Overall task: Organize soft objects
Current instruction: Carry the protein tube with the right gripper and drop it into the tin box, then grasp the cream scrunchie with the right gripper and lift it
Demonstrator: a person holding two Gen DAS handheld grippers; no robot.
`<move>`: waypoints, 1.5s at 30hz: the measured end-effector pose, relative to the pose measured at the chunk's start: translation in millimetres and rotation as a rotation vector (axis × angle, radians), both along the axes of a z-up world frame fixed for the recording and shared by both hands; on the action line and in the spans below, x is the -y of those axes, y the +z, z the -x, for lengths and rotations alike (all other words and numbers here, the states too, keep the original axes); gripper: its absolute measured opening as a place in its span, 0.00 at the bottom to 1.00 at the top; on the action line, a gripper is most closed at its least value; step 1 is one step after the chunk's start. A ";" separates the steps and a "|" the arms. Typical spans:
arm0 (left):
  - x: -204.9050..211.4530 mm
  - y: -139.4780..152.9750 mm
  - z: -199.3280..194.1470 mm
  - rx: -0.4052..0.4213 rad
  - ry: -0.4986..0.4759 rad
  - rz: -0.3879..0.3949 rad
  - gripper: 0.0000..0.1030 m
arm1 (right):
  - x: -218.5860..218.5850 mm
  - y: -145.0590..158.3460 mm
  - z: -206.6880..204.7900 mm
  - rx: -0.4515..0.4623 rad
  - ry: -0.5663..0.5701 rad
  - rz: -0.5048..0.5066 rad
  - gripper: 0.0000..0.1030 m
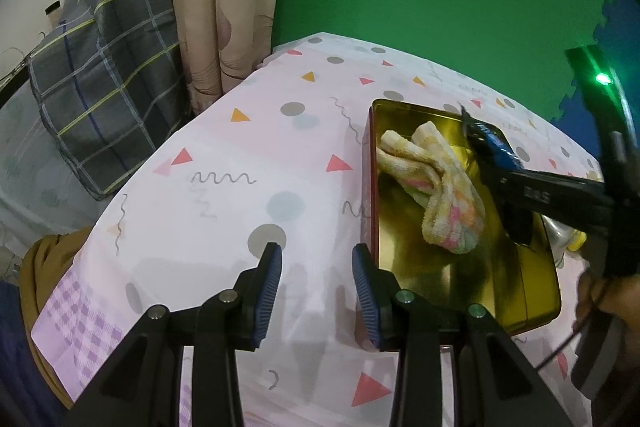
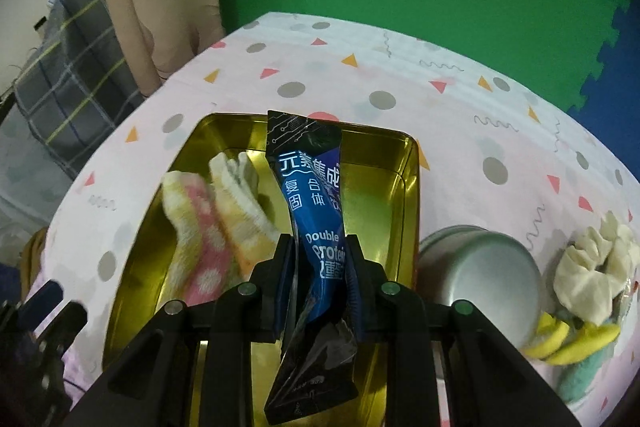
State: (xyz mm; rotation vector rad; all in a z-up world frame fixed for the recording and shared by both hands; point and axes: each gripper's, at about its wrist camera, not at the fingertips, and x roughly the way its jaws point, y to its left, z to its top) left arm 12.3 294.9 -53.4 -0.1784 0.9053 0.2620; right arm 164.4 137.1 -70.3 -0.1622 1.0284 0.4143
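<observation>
**Sachet over the tin, left fingers spread wide**

While the right gripper (image 2: 318,267) hangs above the tin, let's take it from the biggest thing down. One worktop (image 1: 248,163), draped in a pale cloth of triangles, dots and squiggles, runs off to a far edge against a green backdrop, and its left stretch lies bare in the left wrist view. One gold tin (image 2: 404,195), rectangular and open-topped, sits on it with its rim clear on the far and left sides. One round silver container (image 2: 480,275) sits just beside the tin's right wall. Past that lies a little heap of soft pieces: one cream scrunchie (image 2: 600,267), with yellow and teal fabric beneath it that I cannot count.

Inside the tin, two fluffy socks (image 2: 212,227), yellow, pink and white, lie together on the left side of the floor, leaving the right side open. One blue and black sachet (image 2: 316,211) is pinched between the right fingers, upright, its top pointing over the tin's middle.

Left gripper (image 1: 316,267): fingers spread wide, nothing between them, hovering over bare cloth just beside the tin's left wall.
</observation>
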 end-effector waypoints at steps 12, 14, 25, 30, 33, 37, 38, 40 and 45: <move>-1.7 -4.4 -2.5 -0.010 0.000 0.006 0.36 | 17.8 15.0 15.5 0.060 0.021 -0.034 0.48; -1.5 -4.6 -2.4 -0.011 0.002 0.003 0.36 | 33.2 25.3 23.8 0.080 0.016 -0.044 0.48; 7.2 -1.9 -1.9 0.001 -0.021 -0.028 0.36 | 161.4 52.7 24.3 0.167 -0.172 0.018 0.48; 16.1 2.5 -1.3 0.017 -0.055 -0.042 0.36 | 210.3 48.8 9.4 0.164 -0.266 0.035 0.48; 23.8 1.2 -3.2 0.009 -0.079 -0.056 0.36 | 227.2 39.5 -2.7 0.140 -0.292 0.041 0.48; 38.3 0.9 -4.4 -0.004 -0.117 -0.072 0.36 | 234.5 28.5 -14.5 0.120 -0.303 0.044 0.49; 42.2 1.5 -5.1 -0.006 -0.127 -0.077 0.36 | 235.8 27.3 -16.5 0.115 -0.305 0.034 0.51; 50.4 3.3 -6.4 -0.006 -0.148 -0.092 0.36 | 235.1 25.5 -20.5 0.121 -0.310 0.030 0.55; 73.3 8.4 -10.1 -0.004 -0.202 -0.094 0.36 | 227.1 21.7 -29.4 0.135 -0.286 0.053 0.60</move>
